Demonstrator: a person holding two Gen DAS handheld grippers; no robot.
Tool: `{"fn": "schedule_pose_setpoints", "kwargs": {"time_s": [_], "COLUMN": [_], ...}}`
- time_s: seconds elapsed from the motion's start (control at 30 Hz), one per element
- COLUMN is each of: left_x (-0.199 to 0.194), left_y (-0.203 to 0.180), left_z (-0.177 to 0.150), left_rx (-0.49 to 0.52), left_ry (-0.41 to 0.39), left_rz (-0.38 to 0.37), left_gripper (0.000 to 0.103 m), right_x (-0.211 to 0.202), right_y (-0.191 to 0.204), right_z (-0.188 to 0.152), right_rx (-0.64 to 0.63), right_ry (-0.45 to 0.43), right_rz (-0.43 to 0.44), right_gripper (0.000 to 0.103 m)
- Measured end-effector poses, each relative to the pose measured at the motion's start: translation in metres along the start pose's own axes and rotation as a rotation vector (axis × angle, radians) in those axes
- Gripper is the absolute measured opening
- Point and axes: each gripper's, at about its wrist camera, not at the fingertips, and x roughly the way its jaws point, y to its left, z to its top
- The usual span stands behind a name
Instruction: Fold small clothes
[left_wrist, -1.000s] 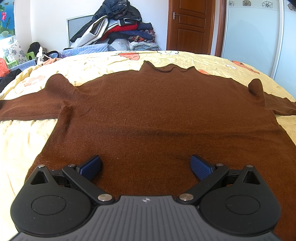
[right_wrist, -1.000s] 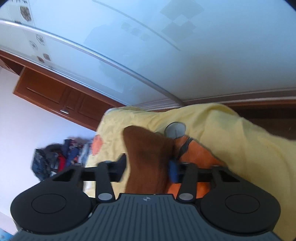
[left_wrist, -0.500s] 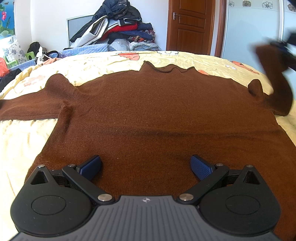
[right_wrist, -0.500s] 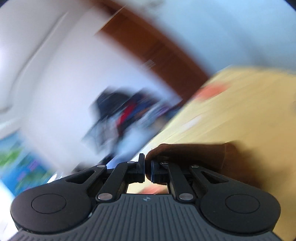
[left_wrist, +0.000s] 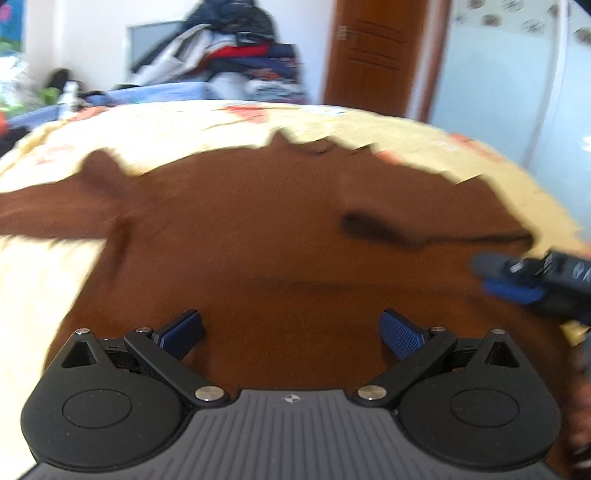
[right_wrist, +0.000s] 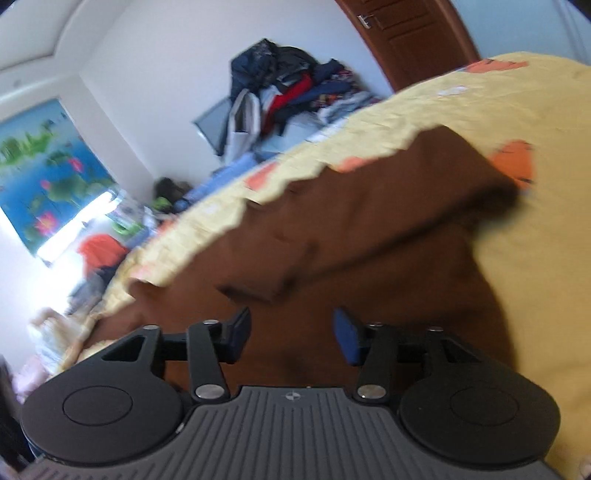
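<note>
A brown knit sweater (left_wrist: 258, 229) lies flat on the yellow bedspread (left_wrist: 166, 125). Its right sleeve (left_wrist: 406, 218) is folded in across the chest; the left sleeve (left_wrist: 48, 218) still lies spread out. My left gripper (left_wrist: 291, 332) is open and empty, low over the sweater's hem. My right gripper (right_wrist: 291, 336) is open and empty, just behind the folded sleeve's cuff (right_wrist: 266, 284). It also shows in the left wrist view (left_wrist: 517, 277) at the right edge, over the sweater's side.
A heap of clothes (left_wrist: 236, 55) and a grey panel stand behind the bed against the wall. A wooden door (left_wrist: 373, 55) and a sliding wardrobe (left_wrist: 517, 81) are at the back right. The bed's left edge holds more clutter (right_wrist: 103, 251).
My right gripper carried the right sleeve up and over onto the sweater's chest, then opened and let it go. My left gripper stayed open over the hem, with a slight shift.
</note>
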Motion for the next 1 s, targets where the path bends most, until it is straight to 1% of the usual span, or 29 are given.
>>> {"fn": "schedule_pose_setpoints", "kwargs": {"time_s": [0.03, 0.07, 0.1, 0.13, 0.17, 0.23, 0.3, 0.4, 0.47, 0.5, 0.57, 0.63, 0.67, 0.7, 0.73, 0.77, 0.8, 0.83, 0.87, 0.9, 0.93, 0.97, 1.0], "left_x": [-0.002, -0.002, 0.001, 0.008, 0.019, 0.040, 0.053, 0.060, 0.064, 0.069, 0.074, 0.079, 0.084, 0.088, 0.092, 0.100, 0.104, 0.106, 0.107, 0.112, 0.116, 0.114, 0.108], "left_y": [-0.006, -0.015, -0.024, -0.033, -0.040, -0.049, -0.056, -0.064, -0.064, -0.060, -0.043, -0.018, -0.005, 0.005, 0.010, 0.014, 0.014, 0.013, 0.010, 0.007, 0.006, 0.008, 0.008], "left_z": [0.009, 0.018, 0.023, 0.028, 0.032, 0.035, 0.034, 0.031, 0.036, 0.039, 0.049, 0.058, 0.061, 0.061, 0.061, 0.061, 0.062, 0.064, 0.066, 0.069, 0.070, 0.071, 0.074], "left_rx": [0.027, 0.081, 0.141, 0.207, 0.268, 0.345, 0.390, 0.402, 0.356, 0.306, 0.144, -0.078, -0.192, -0.278, -0.341, -0.393, -0.413, -0.417, -0.403, -0.385, -0.387, -0.398, -0.389], "left_ry": [-0.039, -0.093, -0.139, -0.173, -0.177, -0.141, -0.124, -0.121, -0.095, -0.073, -0.042, -0.004, 0.023, 0.049, 0.075, 0.107, 0.125, 0.119, 0.124, 0.153, 0.176, 0.163, 0.143], "left_rz": [-0.002, 0.038, 0.099, 0.160, 0.200, 0.233, 0.232, 0.176, 0.125, 0.092, -0.011, -0.175, -0.275, -0.353, -0.407, -0.421, -0.407, -0.390, -0.352, -0.301, -0.274, -0.273, -0.245], "left_gripper": [0.103, 0.103, 0.103, 0.103, 0.103, 0.103, 0.102, 0.092, 0.089, 0.086, 0.085, 0.085, 0.085, 0.085, 0.085, 0.085, 0.081, 0.059, 0.040, 0.009, 0.009, 0.009, 0.008], "right_x": [-0.002, -0.001, 0.001, 0.002, 0.003, 0.002, 0.001, -0.001, 0.002, 0.002, 0.002, 0.000, -0.001, 0.000, 0.000, 0.000, 0.000, 0.001, 0.001, 0.001, 0.001, 0.001, 0.001], "right_y": [0.000, 0.001, 0.001, 0.001, -0.001, -0.008, -0.015, -0.018, -0.015, -0.015, -0.016, -0.016, -0.016, -0.016, -0.015, -0.015, -0.014, -0.014, -0.014, -0.014, -0.014, -0.014, -0.014], "right_z": [-0.002, -0.002, -0.001, -0.001, 0.001, 0.001, 0.001, -0.003, -0.003, -0.004, -0.004, -0.004, -0.005, -0.005, -0.005, -0.005, -0.005, -0.005, -0.005, -0.005, -0.005, -0.005, -0.005], "right_rx": [0.004, 0.010, 0.016, 0.021, 0.036, 0.072, 0.112, 0.123, 0.114, 0.114, 0.117, 0.120, 0.120, 0.119, 0.116, 0.113, 0.110, 0.108, 0.107, 0.107, 0.107, 0.107, 0.106], "right_ry": [-0.026, -0.044, -0.048, -0.044, -0.042, -0.051, -0.066, -0.073, -0.068, -0.068, -0.070, -0.071, -0.071, -0.072, -0.071, -0.071, -0.070, -0.070, -0.071, -0.071, -0.072, -0.073, -0.073], "right_rz": [0.027, 0.027, 0.028, 0.037, 0.044, 0.069, 0.098, 0.110, 0.109, 0.112, 0.119, 0.124, 0.125, 0.126, 0.127, 0.127, 0.127, 0.126, 0.126, 0.126, 0.127, 0.127, 0.128], "right_gripper": [0.065, 0.084, 0.092, 0.091, 0.091, 0.091, 0.090, 0.091, 0.092, 0.093, 0.093, 0.094, 0.094, 0.095, 0.095, 0.096, 0.096, 0.096, 0.097, 0.097, 0.097, 0.097, 0.097]}}
